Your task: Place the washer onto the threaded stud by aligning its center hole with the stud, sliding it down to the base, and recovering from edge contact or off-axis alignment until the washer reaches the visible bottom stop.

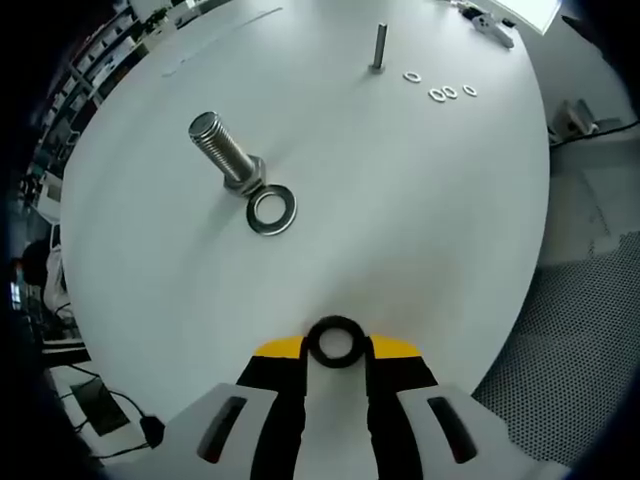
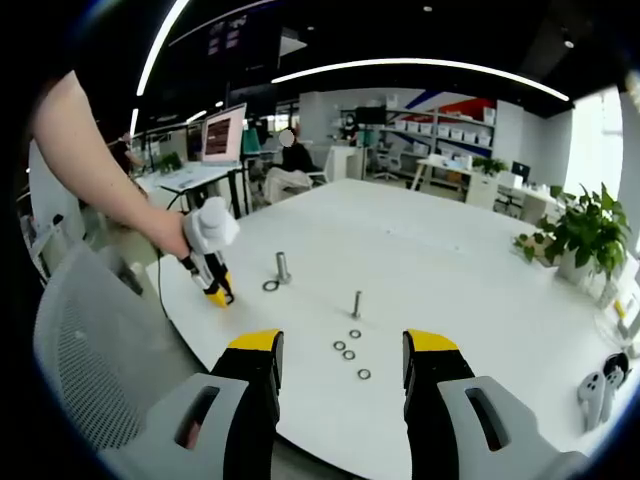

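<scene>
In the left gripper view: left gripper (image 1: 337, 343) clamped on a dark ring-shaped washer (image 1: 336, 341), jaws together around it, yellow tips showing on either side. Held just above the near edge of the white table (image 1: 420, 200). Farther out and to the left, a large threaded stud (image 1: 226, 150) standing on its hex base, tilted in this view. Lying flat on the table, touching that base on its near side, a large steel washer (image 1: 272, 210). Well apart from the held washer, so the stud not yet threaded. At the far side, a thin stud (image 1: 380, 47) upright, with four small washers (image 1: 439, 90) scattered just to its right.

In the right gripper view: right gripper (image 2: 341, 370) with jaws wide apart, nothing between them, hovering at the near table edge. Beyond the open jaws, the small washers (image 2: 349, 354) on the table (image 2: 450, 260), then the thin stud (image 2: 356, 304) just behind them. Farther left, the large stud (image 2: 283, 267) with the steel washer (image 2: 270, 286) beside it. Left gripper (image 2: 219, 292) pointing down near the left table edge, held by a person's hand (image 2: 178, 236), left of the large stud and apart from it. A potted plant (image 2: 585, 235) at the far right.
</scene>
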Motion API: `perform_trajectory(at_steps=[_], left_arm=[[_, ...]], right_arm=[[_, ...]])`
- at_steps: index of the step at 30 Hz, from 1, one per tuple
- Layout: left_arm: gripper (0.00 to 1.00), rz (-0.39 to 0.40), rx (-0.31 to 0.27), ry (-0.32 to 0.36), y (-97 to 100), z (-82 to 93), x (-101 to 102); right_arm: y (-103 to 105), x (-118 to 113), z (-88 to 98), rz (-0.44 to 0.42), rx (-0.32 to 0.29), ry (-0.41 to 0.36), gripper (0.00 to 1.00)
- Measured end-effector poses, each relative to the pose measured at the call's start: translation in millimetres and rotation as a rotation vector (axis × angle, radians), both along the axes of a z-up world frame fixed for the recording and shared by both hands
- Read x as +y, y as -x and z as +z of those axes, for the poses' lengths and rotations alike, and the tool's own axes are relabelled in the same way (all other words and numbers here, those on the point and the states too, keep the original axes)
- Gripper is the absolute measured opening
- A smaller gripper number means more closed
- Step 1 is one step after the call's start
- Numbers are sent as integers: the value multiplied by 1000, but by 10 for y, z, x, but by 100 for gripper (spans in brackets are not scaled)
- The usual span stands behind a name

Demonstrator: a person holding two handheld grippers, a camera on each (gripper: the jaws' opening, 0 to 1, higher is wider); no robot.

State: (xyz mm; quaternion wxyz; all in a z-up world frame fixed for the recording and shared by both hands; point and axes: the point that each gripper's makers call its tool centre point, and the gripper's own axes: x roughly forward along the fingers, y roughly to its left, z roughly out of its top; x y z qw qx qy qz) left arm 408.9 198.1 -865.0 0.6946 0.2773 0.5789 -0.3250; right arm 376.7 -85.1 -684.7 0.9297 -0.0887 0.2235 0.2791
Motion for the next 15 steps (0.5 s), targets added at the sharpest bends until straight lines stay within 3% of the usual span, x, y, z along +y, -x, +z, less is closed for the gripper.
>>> perform_trajectory(at_steps=[10,15], left_arm=[[19,38,-6,19,-9,16,9],[19,44,-47,42,-107,138,-26]], right_arm=[[0,-13,-2,-4,0,-3,50],[-1,-2,3,1,-1,-4,50]])
